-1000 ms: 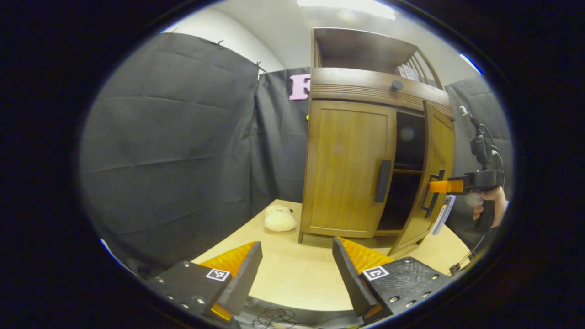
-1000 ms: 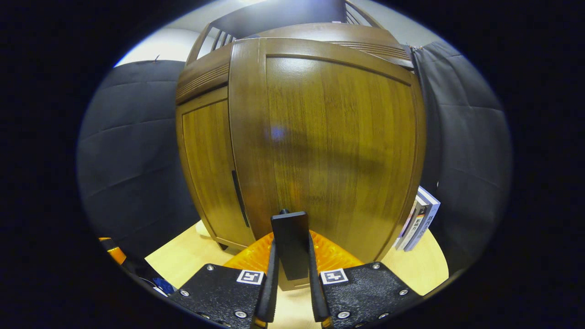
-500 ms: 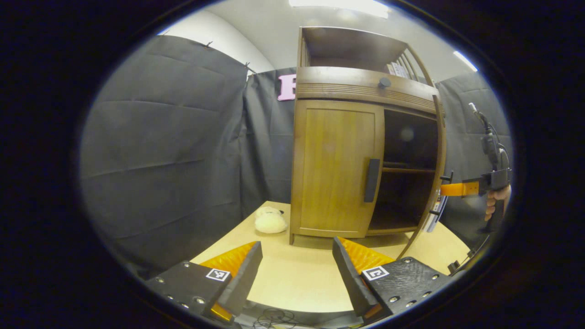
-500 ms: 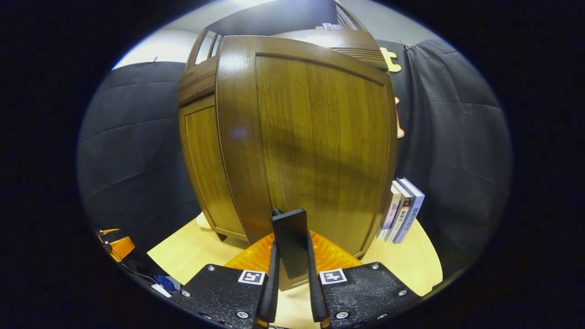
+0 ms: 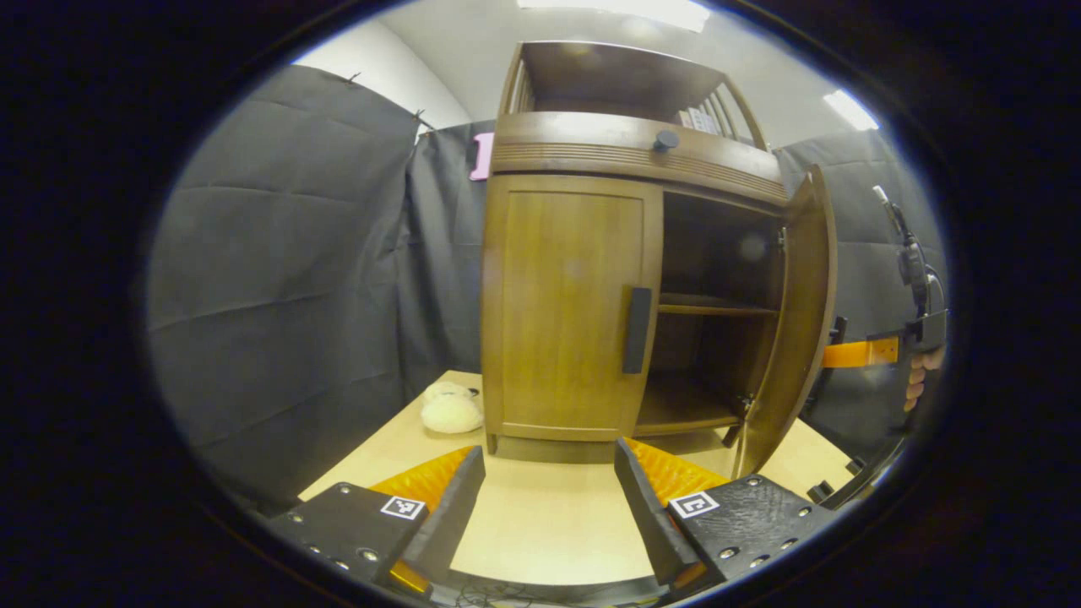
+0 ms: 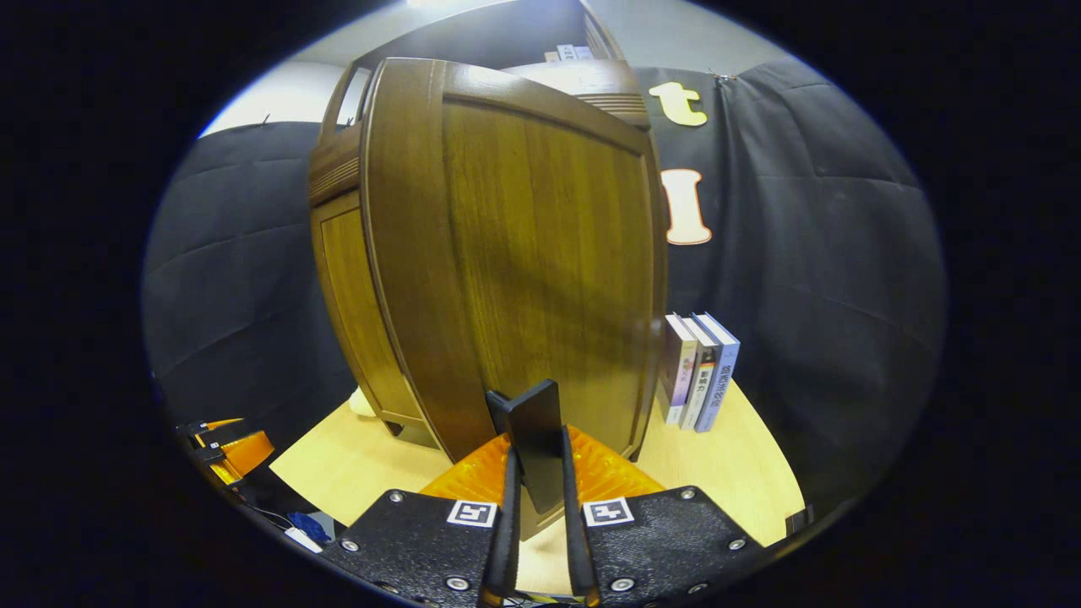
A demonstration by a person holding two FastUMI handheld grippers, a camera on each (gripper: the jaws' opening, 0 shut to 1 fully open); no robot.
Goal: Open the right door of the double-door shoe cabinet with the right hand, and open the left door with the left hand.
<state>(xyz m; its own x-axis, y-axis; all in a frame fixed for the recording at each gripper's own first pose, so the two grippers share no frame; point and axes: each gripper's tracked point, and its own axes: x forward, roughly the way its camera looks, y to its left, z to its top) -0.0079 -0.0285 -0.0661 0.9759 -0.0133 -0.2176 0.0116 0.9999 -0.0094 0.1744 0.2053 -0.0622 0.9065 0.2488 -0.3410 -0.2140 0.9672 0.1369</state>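
Note:
The wooden shoe cabinet [image 5: 583, 160] stands on a light table. Its right door [image 5: 798, 312] is swung wide, baring dark shelves [image 5: 714, 308]. The left door [image 5: 570, 304] is closed, its dark vertical handle [image 5: 637, 330] near the middle edge. My right gripper [image 6: 537, 507] is shut on the right door's dark handle [image 6: 534, 439], the door's front [image 6: 540, 253] close before the camera; the left gripper view has it at the far right [image 5: 853, 353], held by a hand. My left gripper [image 5: 549, 498] is open and empty, low over the table, short of the left door.
A white fluffy lump [image 5: 451, 409] lies on the table left of the cabinet's foot. Several books [image 6: 699, 371] stand upright on the table behind the open door. Black cloth walls ring the booth. The table's near edge [image 5: 540, 578] runs just under my left gripper.
The right door has swung from partly ajar to wide, carried by my right gripper on its handle. My left gripper's view has shifted so the cabinet sits more centred; its fingers stay open.

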